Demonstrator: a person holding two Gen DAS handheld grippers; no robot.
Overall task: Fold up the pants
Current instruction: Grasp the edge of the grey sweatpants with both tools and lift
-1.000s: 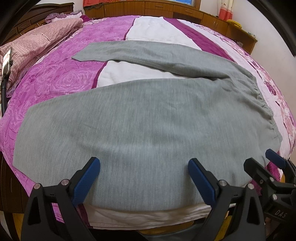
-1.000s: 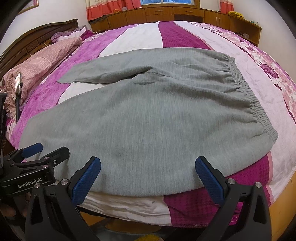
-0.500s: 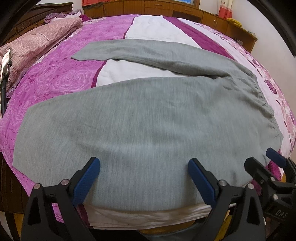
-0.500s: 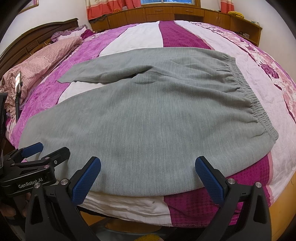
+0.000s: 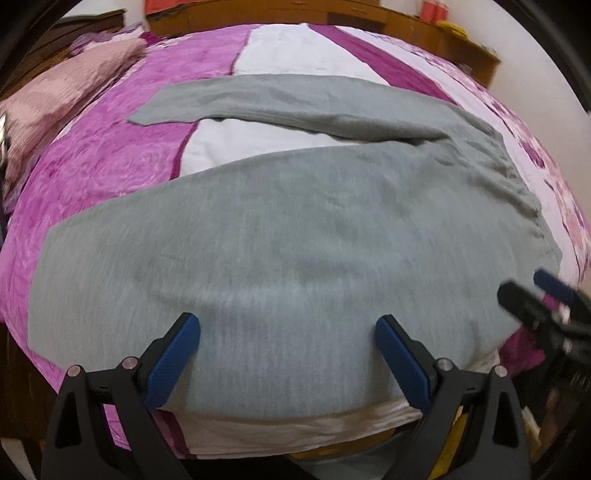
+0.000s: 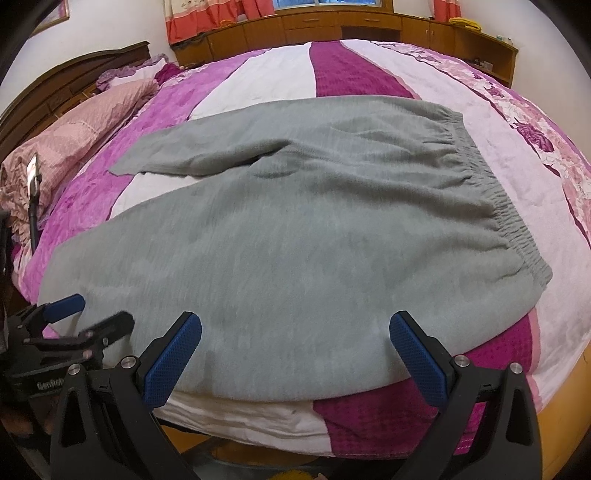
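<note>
Both grippers — left gripper [image 5: 287,357] and right gripper [image 6: 295,355] — hover with jaws spread wide and empty at the near edge of the bed [image 6: 388,413]. Grey pants [image 6: 295,236] lie flat across it, legs splayed apart, waistband [image 6: 495,192] rightward — probably laid out so one leg can fold over the other.

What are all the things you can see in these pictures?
pants: one, grey, spread flat on the bed, legs apart
bedspread: one, purple, pink and white stripes, under the pants
pillow: one, pink, at the bed's left end
headboard: one, dark wood, behind the pillow
cabinets: a row, brown wood, along the far wall
curtains: orange-red, above the cabinets
left gripper: one, black with blue pads, open
right gripper: one, black with blue pads, open
</note>
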